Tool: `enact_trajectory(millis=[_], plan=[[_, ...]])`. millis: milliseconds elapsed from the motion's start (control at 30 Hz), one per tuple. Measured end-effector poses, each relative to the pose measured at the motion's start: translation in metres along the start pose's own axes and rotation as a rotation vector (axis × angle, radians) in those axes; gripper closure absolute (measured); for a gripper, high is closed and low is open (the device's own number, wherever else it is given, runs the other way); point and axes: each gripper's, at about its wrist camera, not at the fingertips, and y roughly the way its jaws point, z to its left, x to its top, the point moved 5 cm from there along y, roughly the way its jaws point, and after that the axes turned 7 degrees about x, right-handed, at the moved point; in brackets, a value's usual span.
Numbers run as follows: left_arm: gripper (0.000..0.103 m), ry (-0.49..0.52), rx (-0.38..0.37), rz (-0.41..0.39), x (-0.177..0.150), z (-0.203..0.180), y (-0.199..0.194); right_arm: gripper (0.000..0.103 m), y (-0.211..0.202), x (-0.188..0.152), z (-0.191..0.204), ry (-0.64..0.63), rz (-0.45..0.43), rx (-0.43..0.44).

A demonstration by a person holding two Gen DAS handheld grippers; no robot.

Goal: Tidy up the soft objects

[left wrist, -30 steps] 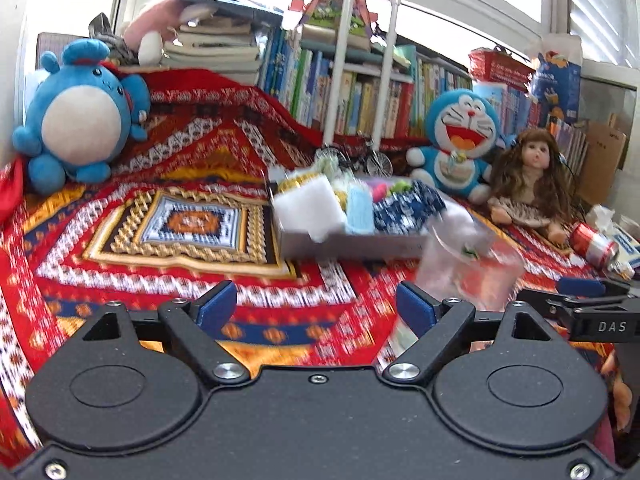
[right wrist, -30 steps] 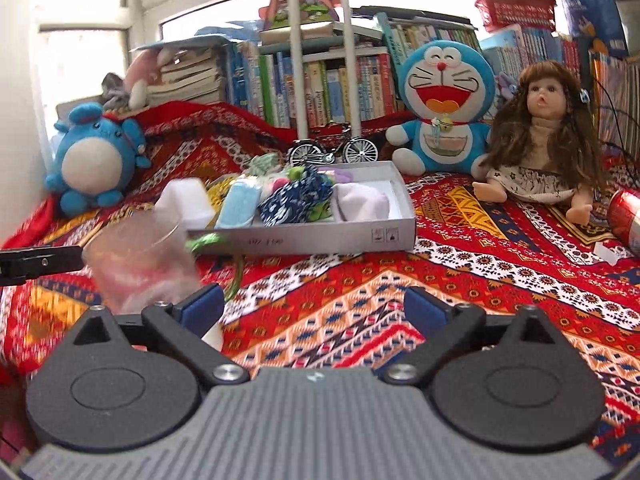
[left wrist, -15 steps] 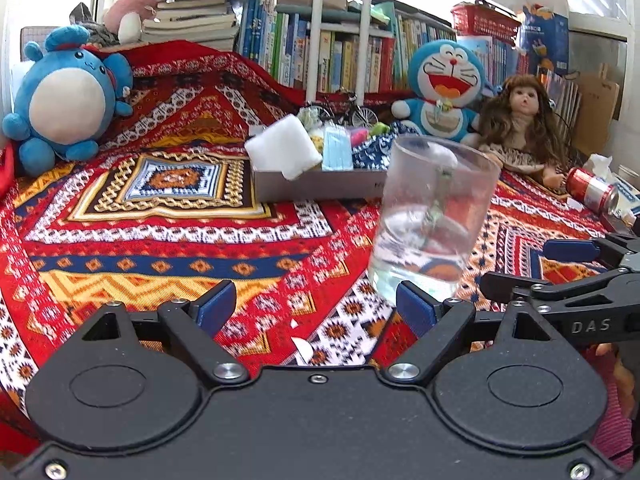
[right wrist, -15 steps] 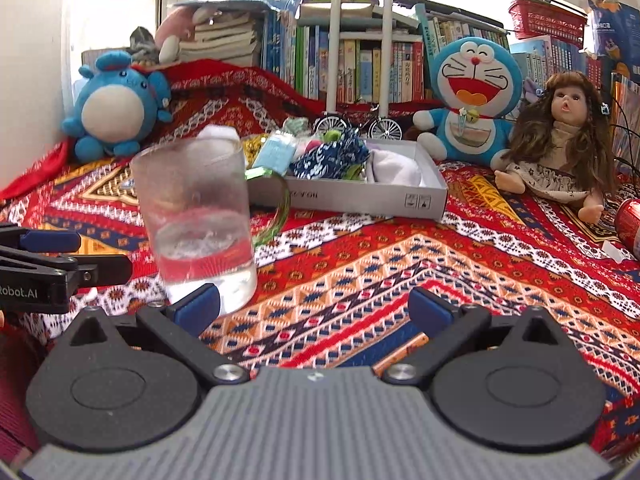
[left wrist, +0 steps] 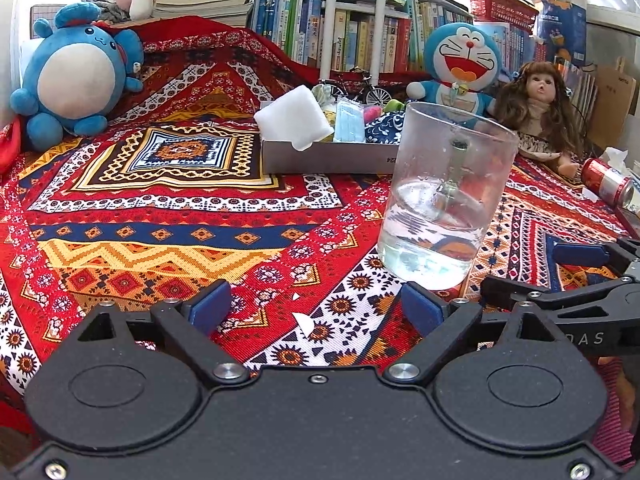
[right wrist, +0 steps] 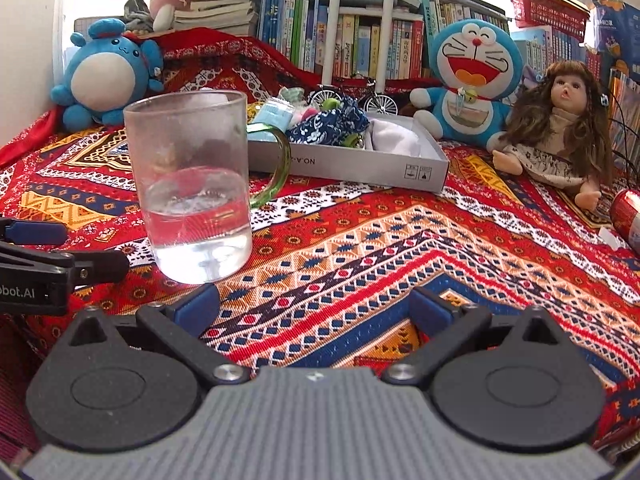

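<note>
**Two open tongs, one glass of water between them**

Spread wide and holding nothing: left gripper (left wrist: 316,302) and right gripper (right wrist: 314,307), each low at the bottom edge of its own view, over the patterned blanket (left wrist: 160,220).

Standing upright just ahead of the tips: a glass mug (left wrist: 444,200), partly filled with water, at right of centre in the left view and at left of centre in the right view. Green handle (right wrist: 276,172) turned toward the grey box (right wrist: 360,166).

Gathered in that box, at upper centre of both views: white sponge (left wrist: 292,118) leaning over the near wall, blue mask pack (left wrist: 350,124), dark blue patterned cloth (right wrist: 332,126), white cloth (right wrist: 394,140). Fits a sorting nearly finished as well as a pile waiting to be sorted.

Outside the box: round blue plush (left wrist: 74,80) at upper left, blue cat plush (right wrist: 474,80) and doll (right wrist: 560,136) at upper right.

Judged best practice:
- Keep both sets of fingers off the glass; a nudge on soft bedding could tip it and wet everything.
- Pass any reach toward the box high or wide of the rim.
- Pinch soft pieces at a bunched fold, gently.
</note>
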Motion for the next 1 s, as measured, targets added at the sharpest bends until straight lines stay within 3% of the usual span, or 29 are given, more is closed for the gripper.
enact_trajectory(millis=[333, 1000], plan=[[0.002, 0.019, 0.013, 0.000, -0.0007, -0.0028, 0.0044, 0.000, 0.0022, -0.0013, -0.0002, 0.016, 0.001, -0.005], [0.000, 0.025, 0.023, -0.005, -0.0021, -0.0050, 0.0050, 0.000, 0.0023, -0.0022, 0.0001, 0.020, -0.002, -0.007]])
